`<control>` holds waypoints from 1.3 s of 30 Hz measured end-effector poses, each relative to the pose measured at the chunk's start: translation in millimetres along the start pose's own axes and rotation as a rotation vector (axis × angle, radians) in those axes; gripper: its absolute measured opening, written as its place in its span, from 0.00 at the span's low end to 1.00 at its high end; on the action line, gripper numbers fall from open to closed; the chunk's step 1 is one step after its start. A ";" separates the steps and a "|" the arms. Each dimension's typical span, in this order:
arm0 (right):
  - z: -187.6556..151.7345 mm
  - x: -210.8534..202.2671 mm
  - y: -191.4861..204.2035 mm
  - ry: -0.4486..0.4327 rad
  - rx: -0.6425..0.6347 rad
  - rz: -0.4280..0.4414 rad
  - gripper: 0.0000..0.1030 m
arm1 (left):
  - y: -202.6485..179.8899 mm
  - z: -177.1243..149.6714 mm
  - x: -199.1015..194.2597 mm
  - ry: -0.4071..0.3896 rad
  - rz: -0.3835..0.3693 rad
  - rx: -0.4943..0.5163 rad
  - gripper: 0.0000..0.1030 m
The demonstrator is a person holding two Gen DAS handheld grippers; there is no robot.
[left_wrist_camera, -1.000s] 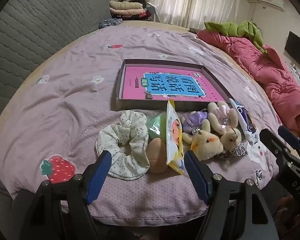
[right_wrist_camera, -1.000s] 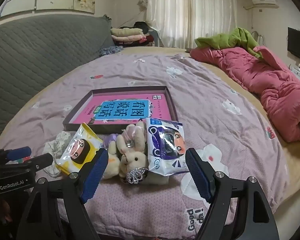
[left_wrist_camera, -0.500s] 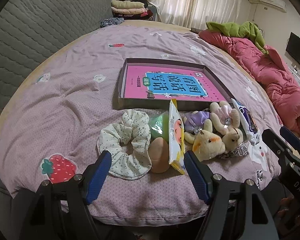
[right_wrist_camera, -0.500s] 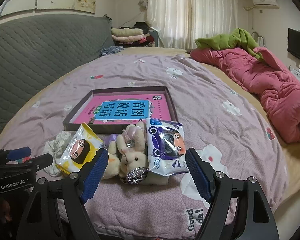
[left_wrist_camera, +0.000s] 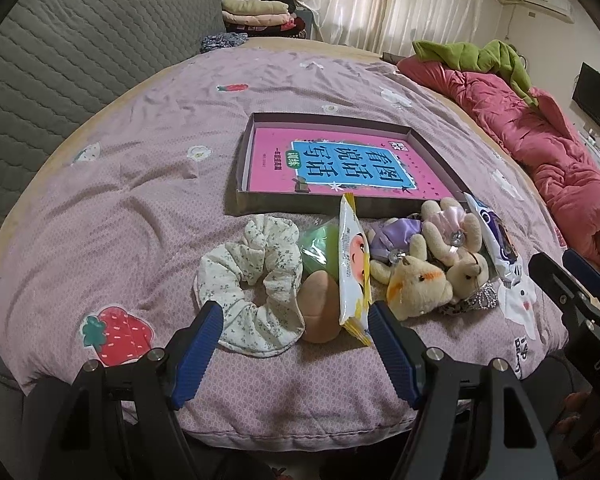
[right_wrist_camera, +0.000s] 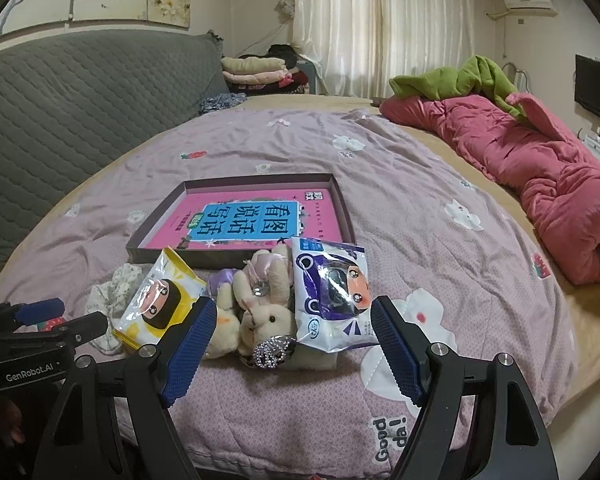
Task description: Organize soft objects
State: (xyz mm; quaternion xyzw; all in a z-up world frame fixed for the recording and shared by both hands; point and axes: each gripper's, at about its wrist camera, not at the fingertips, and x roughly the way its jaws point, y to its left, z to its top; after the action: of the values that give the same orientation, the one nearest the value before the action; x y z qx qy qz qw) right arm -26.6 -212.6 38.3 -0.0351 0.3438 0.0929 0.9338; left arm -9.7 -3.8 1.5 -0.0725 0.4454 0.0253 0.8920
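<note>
Both grippers wide open & empty: left gripper [left_wrist_camera: 294,346] hangs just short of the floral scrunchie [left_wrist_camera: 249,280], right gripper [right_wrist_camera: 292,350] sits in front of the plush bunnies [right_wrist_camera: 260,312] and the purple-white packet [right_wrist_camera: 332,296]. All the soft stuff lies in a row near the front edge of the purple quilt [right_wrist_camera: 420,208], right up against the near wall of the shallow box [left_wrist_camera: 300,200] w/ the pink book [left_wrist_camera: 340,168] inside. Between scrunchie & bunnies: a brown rounded thing [left_wrist_camera: 320,308] (can't tell what it is), a green crinkly wrapper [left_wrist_camera: 320,246], and the yellow packet [left_wrist_camera: 354,264] standing on edge. Judging handling: scrunchie is light, floppy, will squash flat, so pinch across one side of the ring, not the hole. Packets look glossy, prob slippery, likely puffy; grab near a sealed edge. Bunnies are tangled w/ a sparkly charm [right_wrist_camera: 270,354], so lifting one by the body may drag the other along.
</note>
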 end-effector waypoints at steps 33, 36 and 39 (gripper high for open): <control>2.0 -0.6 -5.7 -0.004 0.029 -0.002 0.78 | 21.8 -2.3 -1.5 0.011 0.007 -0.051 0.72; 2.2 -0.1 -9.7 -0.005 0.041 -0.002 0.78 | 28.3 -2.2 -0.3 0.015 0.016 -0.067 0.72; 1.8 0.4 -12.8 -0.005 0.051 -0.002 0.78 | 33.5 -0.4 4.7 0.025 0.005 -0.081 0.72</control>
State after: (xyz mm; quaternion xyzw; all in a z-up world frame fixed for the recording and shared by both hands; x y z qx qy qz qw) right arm -22.6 -224.8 39.5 -0.0112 0.3436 0.0834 0.9354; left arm -10.9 29.2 -6.1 -0.1079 0.4554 0.0448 0.8826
